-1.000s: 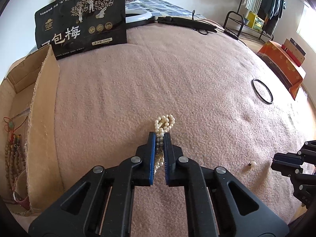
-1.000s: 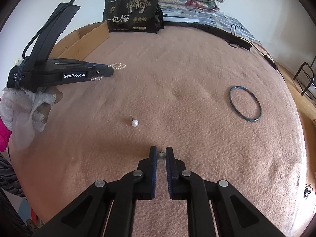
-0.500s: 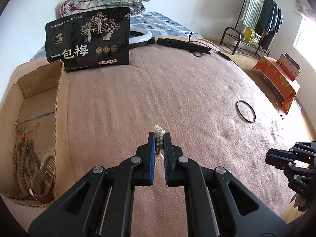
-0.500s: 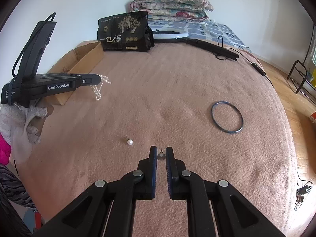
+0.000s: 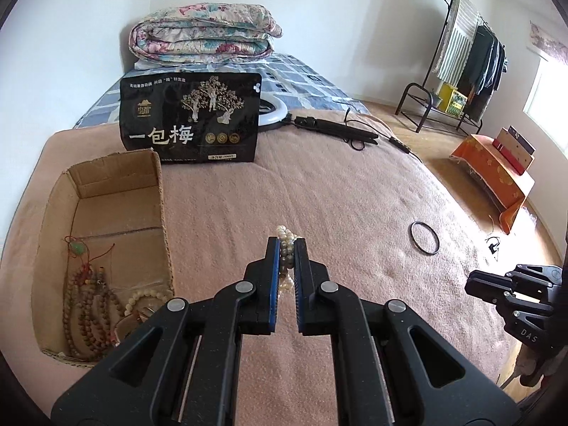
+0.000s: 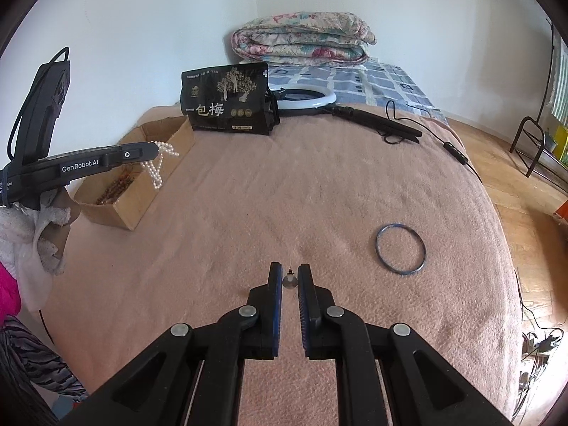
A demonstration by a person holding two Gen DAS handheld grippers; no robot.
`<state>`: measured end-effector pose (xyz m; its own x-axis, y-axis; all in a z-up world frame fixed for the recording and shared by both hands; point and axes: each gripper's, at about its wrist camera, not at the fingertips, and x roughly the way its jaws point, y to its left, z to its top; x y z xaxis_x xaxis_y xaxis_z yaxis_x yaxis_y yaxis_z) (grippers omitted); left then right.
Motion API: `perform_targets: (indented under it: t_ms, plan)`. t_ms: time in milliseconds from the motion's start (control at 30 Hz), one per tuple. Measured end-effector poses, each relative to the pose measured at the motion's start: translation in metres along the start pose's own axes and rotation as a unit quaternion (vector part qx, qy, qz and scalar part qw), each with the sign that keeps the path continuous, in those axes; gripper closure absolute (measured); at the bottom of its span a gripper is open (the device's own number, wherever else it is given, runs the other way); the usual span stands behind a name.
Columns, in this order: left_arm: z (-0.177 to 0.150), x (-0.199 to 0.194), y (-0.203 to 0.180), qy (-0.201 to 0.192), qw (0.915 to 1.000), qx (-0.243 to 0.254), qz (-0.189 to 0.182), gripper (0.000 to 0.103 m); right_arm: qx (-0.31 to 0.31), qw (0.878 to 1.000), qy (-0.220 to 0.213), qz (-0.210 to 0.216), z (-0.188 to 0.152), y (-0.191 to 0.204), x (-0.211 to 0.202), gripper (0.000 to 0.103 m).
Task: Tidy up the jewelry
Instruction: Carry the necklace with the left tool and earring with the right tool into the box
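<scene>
My left gripper (image 5: 287, 245) is shut on a white pearl necklace (image 5: 286, 248) and holds it in the air above the pink blanket (image 5: 319, 195). In the right wrist view the left gripper (image 6: 154, 151) hangs the necklace (image 6: 158, 170) beside the cardboard box (image 6: 142, 195). The box (image 5: 117, 191) holds brown bead strings (image 5: 85, 305) and a green pendant (image 5: 76, 247). My right gripper (image 6: 290, 277) is shut on a small pearl earring (image 6: 289, 280), lifted off the blanket. A dark blue bangle (image 6: 400, 248) lies flat to its right; the bangle also shows in the left wrist view (image 5: 424, 243).
A black snack bag (image 5: 191, 120) stands behind the box. A ring light (image 6: 307, 97) with its black stand and cable lies at the far end, before a folded quilt (image 5: 202, 35). A clothes rack (image 5: 461, 64) and an orange stool (image 5: 497, 174) stand on the floor at right.
Both grippers have risen off the blanket. The left has lifted the pearl necklace and carried it toward the box. The right has lifted the earring; the loose pearl is out of view.
</scene>
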<state>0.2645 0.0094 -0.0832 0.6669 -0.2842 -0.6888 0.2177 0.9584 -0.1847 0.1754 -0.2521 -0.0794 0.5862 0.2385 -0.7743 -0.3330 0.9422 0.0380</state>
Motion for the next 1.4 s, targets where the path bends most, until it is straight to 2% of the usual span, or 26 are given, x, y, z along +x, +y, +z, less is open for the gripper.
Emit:
perform_targets:
  t_ms: [400,767,1067,1400]
  plan:
    - [0.016,-0.049,0.049,-0.037,0.9987,-0.025,0.024,0.098,-0.012,0.999,-0.038,0.032,0.045,0.050,-0.006,0.096]
    - [0.023,-0.071,0.108,-0.055,0.9953,-0.059,0.053,0.098,-0.037,0.995,-0.057,0.077,0.081,0.117,0.011,0.096]
    - [0.015,-0.078,0.145,-0.050,0.9936,-0.080,0.062,0.098,-0.045,0.992,-0.057,0.107,0.103,0.159,0.038,0.096]
    - [-0.003,-0.079,0.165,-0.030,0.9935,-0.088,0.066,0.098,-0.047,0.990,-0.052,0.126,0.127,0.189,0.072,0.096]
